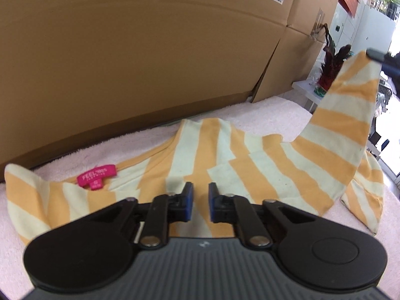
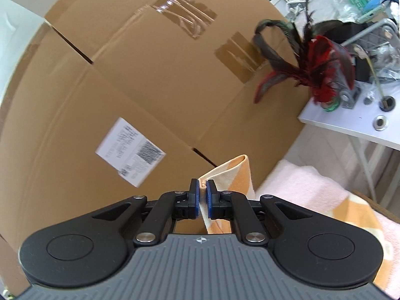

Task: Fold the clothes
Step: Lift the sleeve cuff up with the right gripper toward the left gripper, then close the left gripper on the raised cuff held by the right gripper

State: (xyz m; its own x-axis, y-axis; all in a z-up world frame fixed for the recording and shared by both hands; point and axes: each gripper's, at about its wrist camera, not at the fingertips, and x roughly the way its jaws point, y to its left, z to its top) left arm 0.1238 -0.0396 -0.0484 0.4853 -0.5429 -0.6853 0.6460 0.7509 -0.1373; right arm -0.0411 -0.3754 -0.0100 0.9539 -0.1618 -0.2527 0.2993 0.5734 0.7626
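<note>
An orange and cream striped shirt (image 1: 225,160) lies on a pink towel (image 1: 262,115), with a pink neck label (image 1: 97,175) at the left. My left gripper (image 1: 200,195) is open and empty, low over the shirt's middle. My right gripper (image 2: 203,195) is shut on a corner of the shirt (image 2: 230,175) and holds it up in the air. In the left wrist view the lifted part rises at the right (image 1: 350,105) to the right gripper's tip (image 1: 377,55).
Large cardboard boxes (image 1: 150,50) stand close behind the towel, also filling the right wrist view (image 2: 150,87). A white side table (image 2: 350,122) with a red and black feather ornament (image 2: 317,67) and clutter stands to the right.
</note>
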